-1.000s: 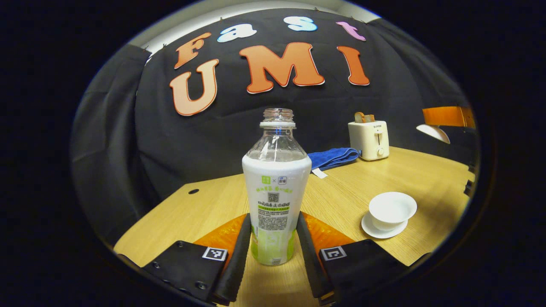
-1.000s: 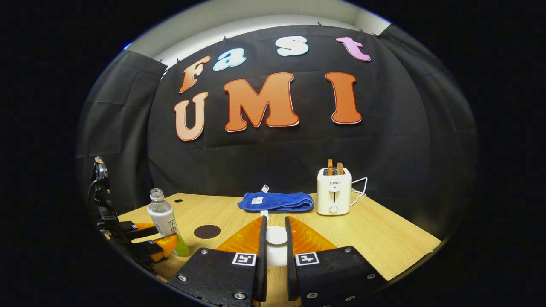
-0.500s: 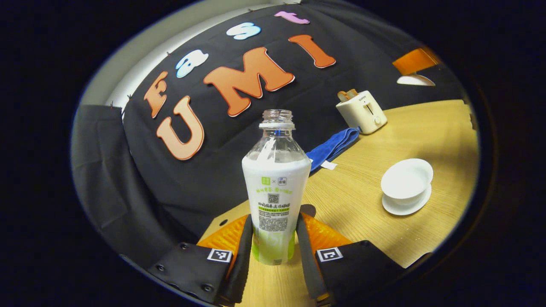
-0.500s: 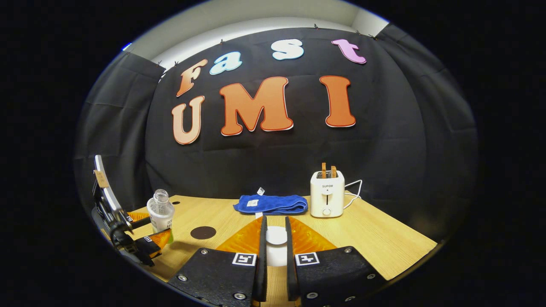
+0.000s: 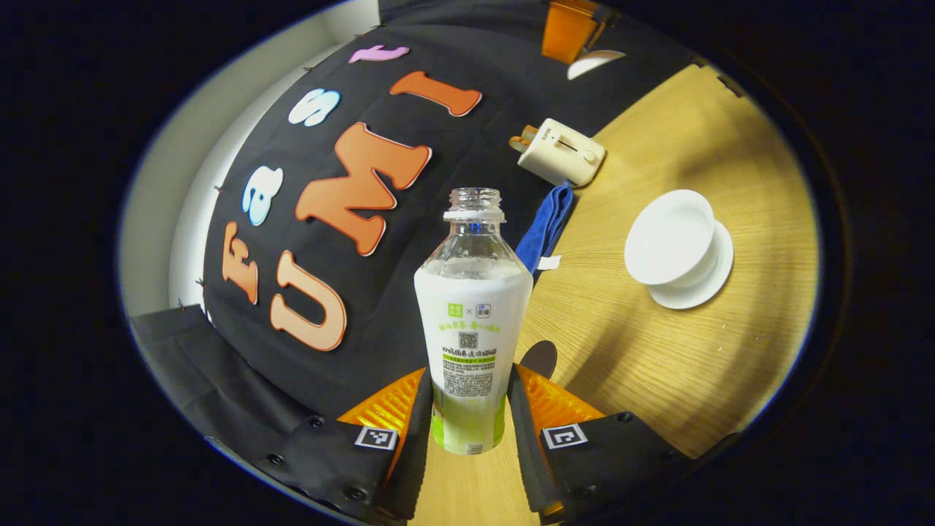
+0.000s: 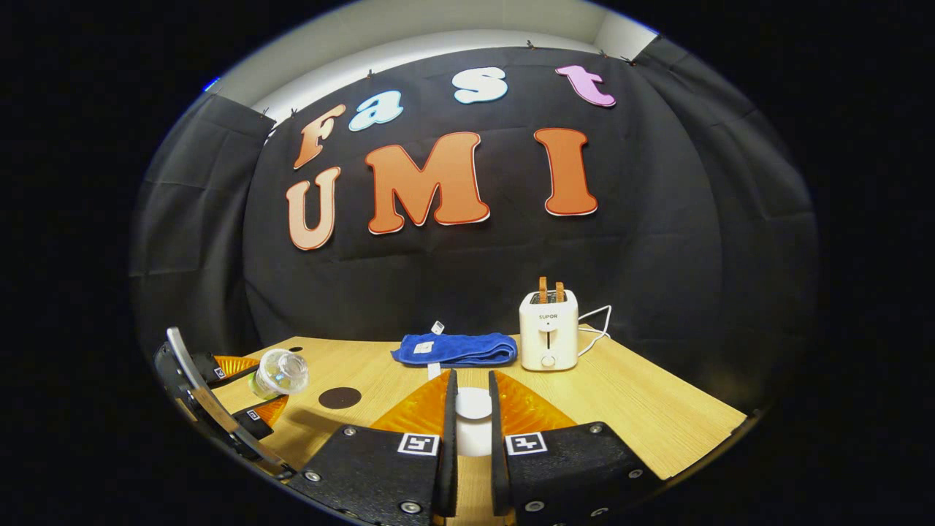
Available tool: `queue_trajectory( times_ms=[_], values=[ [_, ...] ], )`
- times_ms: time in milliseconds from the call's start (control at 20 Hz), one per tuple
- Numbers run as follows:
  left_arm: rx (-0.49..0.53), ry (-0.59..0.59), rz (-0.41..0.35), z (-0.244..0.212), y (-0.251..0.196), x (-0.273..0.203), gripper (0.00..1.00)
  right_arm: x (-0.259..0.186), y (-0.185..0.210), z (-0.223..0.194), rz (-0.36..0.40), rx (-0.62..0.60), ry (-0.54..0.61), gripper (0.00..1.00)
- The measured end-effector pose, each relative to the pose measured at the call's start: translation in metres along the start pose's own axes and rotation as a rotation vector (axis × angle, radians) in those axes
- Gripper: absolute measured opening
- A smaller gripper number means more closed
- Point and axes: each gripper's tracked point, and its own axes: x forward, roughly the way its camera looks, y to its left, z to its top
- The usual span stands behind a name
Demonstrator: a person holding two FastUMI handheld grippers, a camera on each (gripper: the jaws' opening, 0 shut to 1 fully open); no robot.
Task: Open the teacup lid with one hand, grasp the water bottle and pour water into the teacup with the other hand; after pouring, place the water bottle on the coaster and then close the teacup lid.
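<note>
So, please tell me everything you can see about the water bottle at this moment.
The water bottle is clear plastic with no cap, its threaded neck open. A white label with green print wraps most of the body; pale green liquid shows at the base. The left hand-held gripper is shut on its lower part, one finger on each side. It is lifted off the table and tilted; in the right gripper view its mouth leans toward the camera.

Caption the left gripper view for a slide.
Left gripper tilts the uncapped water bottle toward the open teacup on its saucer.
</note>
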Motion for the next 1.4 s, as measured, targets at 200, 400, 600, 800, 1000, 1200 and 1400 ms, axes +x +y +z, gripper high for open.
queue_trajectory(
  times_ms=[200, 400, 600, 800, 1000, 1200, 1400],
  values=[
    [0.134, -0.018, -0.012, 0.004, -0.002, -0.001, 0.58, -0.002, -0.01, 0.0, -0.013, 0.011, -0.002, 0.19],
    [0.251, -0.033, -0.017, 0.01, -0.003, 0.0, 0.58, -0.003, -0.012, -0.003, -0.012, 0.014, 0.0, 0.19],
    [0.35, -0.048, -0.034, 0.015, -0.003, 0.003, 0.55, -0.002, -0.011, -0.007, -0.007, 0.005, 0.011, 0.19],
    [0.458, -0.043, -0.033, 0.012, 0.001, 0.004, 0.58, -0.003, -0.012, -0.009, -0.005, 0.002, 0.011, 0.19],
    [0.546, -0.039, -0.031, 0.01, 0.005, 0.006, 0.55, -0.004, -0.015, -0.009, -0.01, 0.019, 0.012, 0.19],
    [0.62, -0.048, -0.029, 0.014, 0.009, 0.007, 0.55, -0.005, -0.017, -0.009, -0.01, 0.02, 0.011, 0.19],
    [0.666, -0.049, -0.027, 0.016, 0.01, 0.008, 0.55, -0.007, -0.018, -0.009, -0.012, 0.017, 0.011, 0.19]
  ],
)
